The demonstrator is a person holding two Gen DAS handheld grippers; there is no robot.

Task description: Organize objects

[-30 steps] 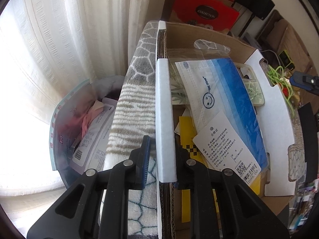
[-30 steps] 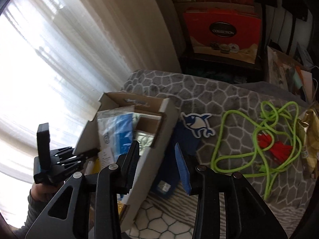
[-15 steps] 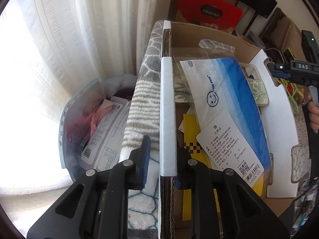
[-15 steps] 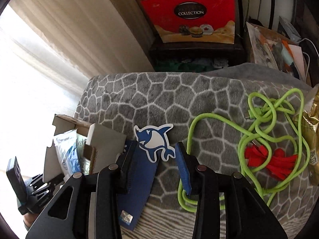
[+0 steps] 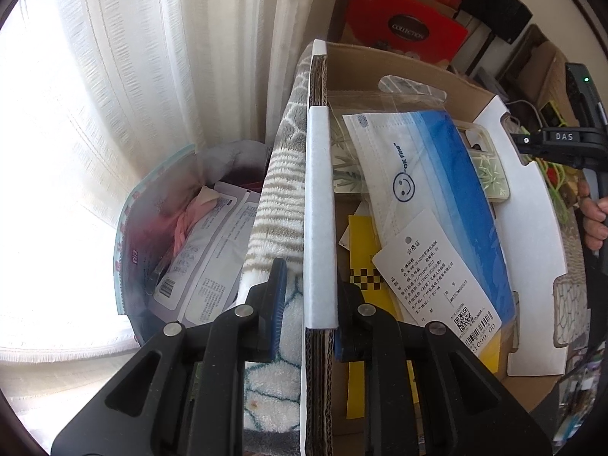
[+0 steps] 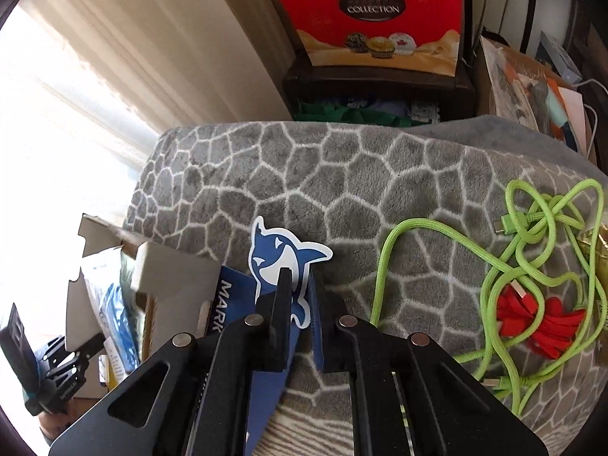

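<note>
A cardboard box (image 5: 524,235) stands on a grey fleece blanket (image 6: 304,174). Inside lie a blue and white mask pack (image 5: 429,190), a labelled tag and yellow paper. My left gripper (image 5: 309,307) is shut on the box's near side wall (image 5: 319,209), one finger inside and one outside. In the right wrist view a blue and white shark sticker (image 6: 279,256) lies on a dark blue card (image 6: 228,296) beside the box (image 6: 167,277). My right gripper (image 6: 300,298) points down at the sticker. Its jaws are closing, with the sticker's lower part pinched between them.
A tangled green cable (image 6: 532,235) and a red bundle (image 6: 543,323) lie on the blanket to the right. A red chocolate box (image 6: 380,11) stands behind. A plastic bag (image 5: 182,250) of packets sits left of the box, by white curtains.
My right gripper swung away from the box, came down over the shark sticker, and its jaws went from wide apart to nearly together. The left gripper kept its hold on the box wall.
</note>
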